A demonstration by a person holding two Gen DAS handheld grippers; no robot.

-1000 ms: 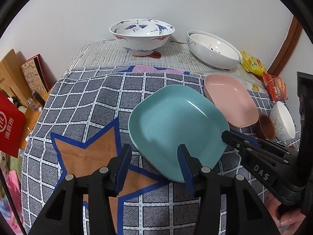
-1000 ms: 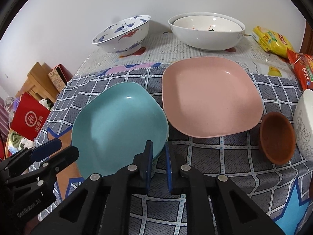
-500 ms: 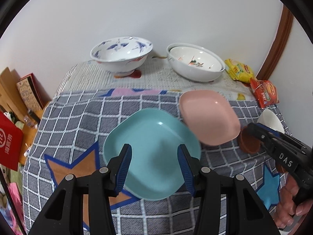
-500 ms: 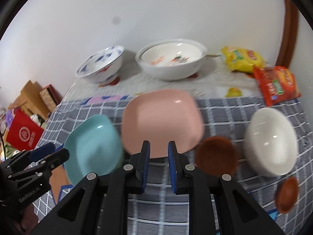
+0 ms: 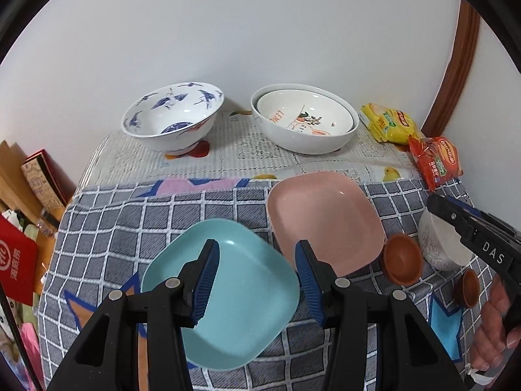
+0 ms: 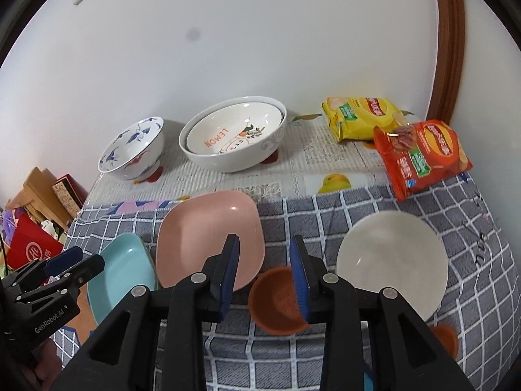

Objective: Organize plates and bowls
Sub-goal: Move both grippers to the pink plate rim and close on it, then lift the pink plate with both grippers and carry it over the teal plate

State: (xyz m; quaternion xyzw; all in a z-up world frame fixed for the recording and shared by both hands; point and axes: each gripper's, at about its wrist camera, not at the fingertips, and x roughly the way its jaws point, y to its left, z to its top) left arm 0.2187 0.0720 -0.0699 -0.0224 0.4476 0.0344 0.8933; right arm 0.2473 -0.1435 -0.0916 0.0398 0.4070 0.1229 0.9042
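Resting side by side at the frame's centre, a teal plate and pink plate sit on the checked-cloth surface. Above the teal plate, the left hand-held gripper hangs released, grasping nothing. The right hand-held gripper is opening, empty, over a brown bowl beside a white bowl.

I've pulled both grippers up and back from the teal plate. My right gripper, nearly closed at that plate's rim a second ago, now hangs over the brown bowl, jaws opening, nothing between them.
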